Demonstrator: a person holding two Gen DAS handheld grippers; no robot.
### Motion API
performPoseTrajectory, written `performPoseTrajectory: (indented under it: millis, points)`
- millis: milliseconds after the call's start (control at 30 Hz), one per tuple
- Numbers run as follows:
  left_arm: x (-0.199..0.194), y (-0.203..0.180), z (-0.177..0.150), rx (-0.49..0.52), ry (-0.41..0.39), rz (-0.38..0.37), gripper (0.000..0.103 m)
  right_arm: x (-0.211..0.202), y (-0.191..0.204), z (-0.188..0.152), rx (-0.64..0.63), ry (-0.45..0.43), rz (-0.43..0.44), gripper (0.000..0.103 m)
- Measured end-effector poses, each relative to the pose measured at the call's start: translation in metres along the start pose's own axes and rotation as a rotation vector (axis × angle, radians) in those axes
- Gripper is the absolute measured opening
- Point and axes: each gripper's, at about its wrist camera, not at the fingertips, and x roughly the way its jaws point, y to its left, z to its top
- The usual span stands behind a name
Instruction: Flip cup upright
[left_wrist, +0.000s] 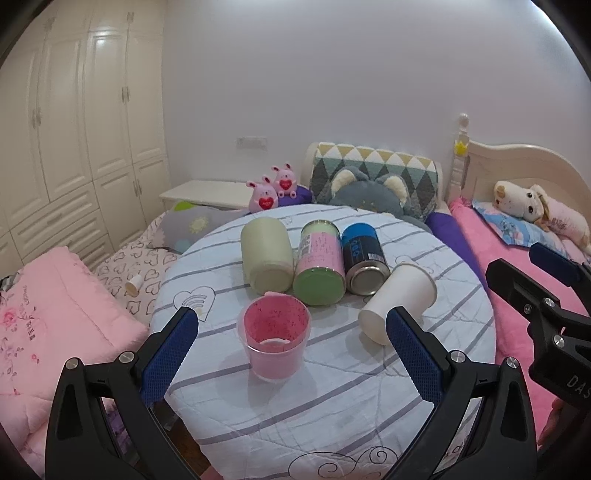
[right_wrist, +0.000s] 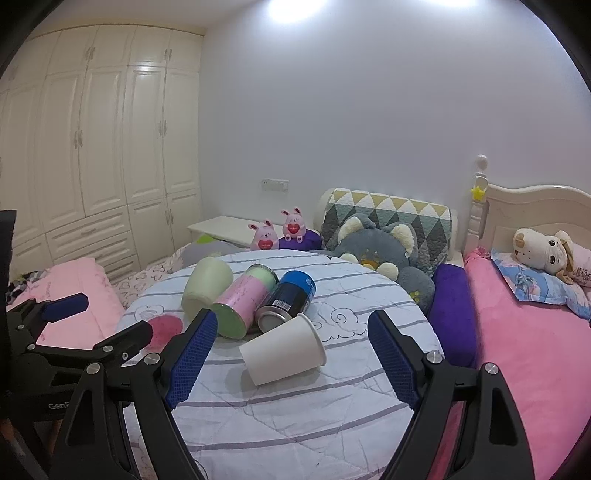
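A white paper cup (left_wrist: 399, 301) lies on its side on the round striped table (left_wrist: 332, 406); it also shows in the right wrist view (right_wrist: 284, 349), base toward me. A pink plastic cup (left_wrist: 274, 338) stands upright in front of my left gripper (left_wrist: 291, 350), which is open and empty, its fingers on either side of the cup and nearer to me. My right gripper (right_wrist: 291, 354) is open and empty, its fingers flanking the white cup from nearer to me. The pink cup (right_wrist: 166, 328) is partly hidden behind the left gripper in the right wrist view.
Three containers lie on their sides behind the cups: a cream one (left_wrist: 264, 254), a pink-green one (left_wrist: 319, 267) and a blue-black can (left_wrist: 364, 258). Beds with pink quilts (left_wrist: 55, 321), pillows and plush toys (left_wrist: 373, 192) surround the table. A wardrobe (left_wrist: 74, 129) stands on the left.
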Motion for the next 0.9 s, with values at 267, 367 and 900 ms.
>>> performPoseTrajectory:
  millis: [267,367,900]
  points:
    - [0.0056,-0.0029,-0.0023,0.013,0.017,0.017,0.103,0.0038,-0.0006,-0.0056,0.004,0.022,0.005,0.085]
    - [0.0071,-0.0028,-0.0031,0.012,0.017,0.021,0.103,0.0044,-0.0018,-0.006,0.008,0.026,0.008,0.085]
    - [0.0092,-0.0033,-0.006,0.015,0.013,0.038,0.103,0.0062,-0.0022,-0.0071,0.009,0.035,0.014,0.085]
